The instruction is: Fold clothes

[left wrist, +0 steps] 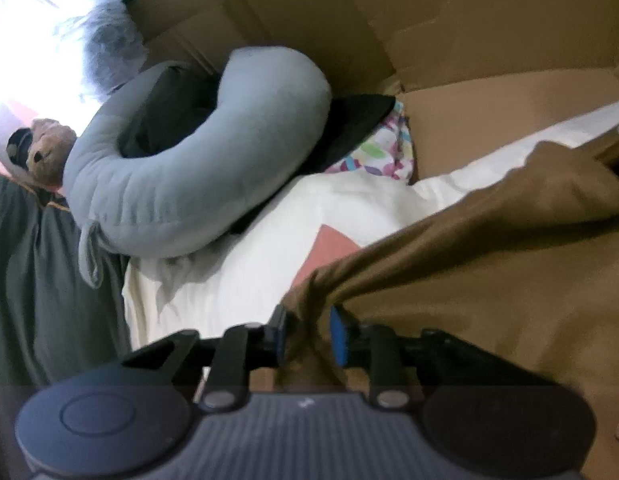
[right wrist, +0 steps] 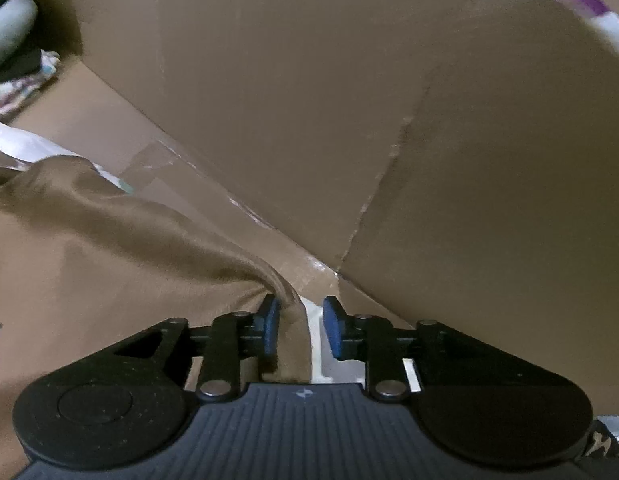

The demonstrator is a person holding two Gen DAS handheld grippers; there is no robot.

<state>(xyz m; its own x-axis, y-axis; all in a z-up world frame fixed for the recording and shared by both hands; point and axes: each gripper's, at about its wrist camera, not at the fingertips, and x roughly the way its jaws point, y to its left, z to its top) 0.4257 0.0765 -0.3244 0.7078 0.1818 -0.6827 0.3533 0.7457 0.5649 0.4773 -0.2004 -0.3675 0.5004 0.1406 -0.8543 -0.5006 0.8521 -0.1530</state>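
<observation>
A brown satin garment (left wrist: 489,280) lies spread over white bedding (left wrist: 249,260) in the left wrist view. A bunched fold of it sits between the blue pads of my left gripper (left wrist: 310,336), whose jaws stand apart without squeezing it. In the right wrist view the same brown garment (right wrist: 129,220) runs in a ridge from the upper left down to my right gripper (right wrist: 299,330). Its edge rests against the left pad (right wrist: 271,330). A strip of white shows between the cloth and the right pad (right wrist: 333,332), so these jaws are open too.
A large cardboard box (right wrist: 269,100) rises close behind the right gripper, and cardboard flaps (left wrist: 469,20) stand behind the bedding. A grey curved pillow (left wrist: 197,184), a teddy bear (left wrist: 49,152), a colourful patterned cloth (left wrist: 381,152) and dark green fabric (left wrist: 37,280) lie to the left.
</observation>
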